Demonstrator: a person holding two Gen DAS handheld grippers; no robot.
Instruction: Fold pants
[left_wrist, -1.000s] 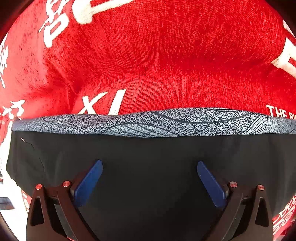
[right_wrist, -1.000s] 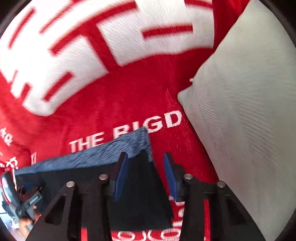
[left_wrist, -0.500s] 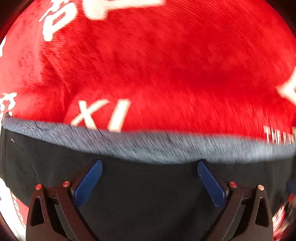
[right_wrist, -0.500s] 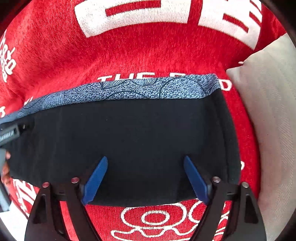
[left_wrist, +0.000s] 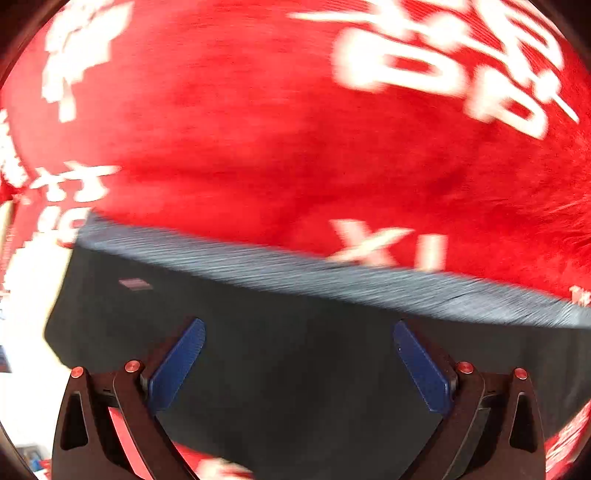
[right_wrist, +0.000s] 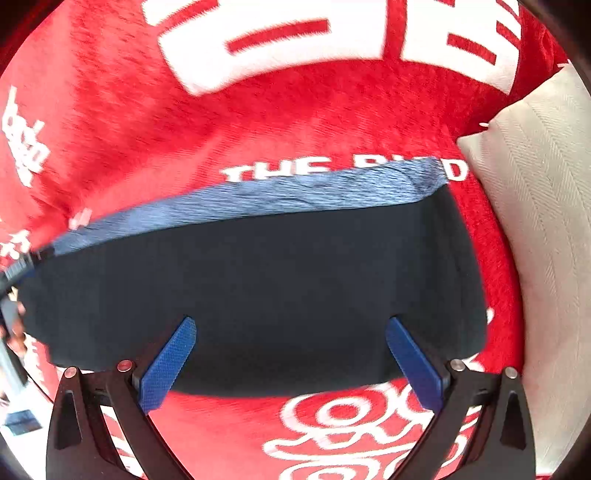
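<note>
The black pants (right_wrist: 258, 288) lie folded flat on a red blanket (right_wrist: 147, 110), their grey-blue patterned waistband (right_wrist: 280, 195) along the far edge. My right gripper (right_wrist: 290, 354) hovers above the near edge of the pants; its jaws are opening wide and nothing is between the blue pads (right_wrist: 170, 365). In the blurred left wrist view the same pants (left_wrist: 295, 350) fill the lower half, waistband (left_wrist: 332, 280) running across. My left gripper (left_wrist: 299, 362) stands open over the black cloth, holding nothing. The pants' left end (left_wrist: 62, 321) shows near the blanket's edge.
A pale grey pillow (right_wrist: 535, 240) lies on the blanket just right of the pants. The red blanket carries large white lettering (left_wrist: 424, 66). At the left edge of the right wrist view a hand with the other gripper (right_wrist: 11, 295) shows. Bright floor (left_wrist: 22, 332) lies left of the blanket.
My right gripper let go of the pants' right end, opened wide and drew back over the folded cloth. My left gripper slid left along the pants, staying open.
</note>
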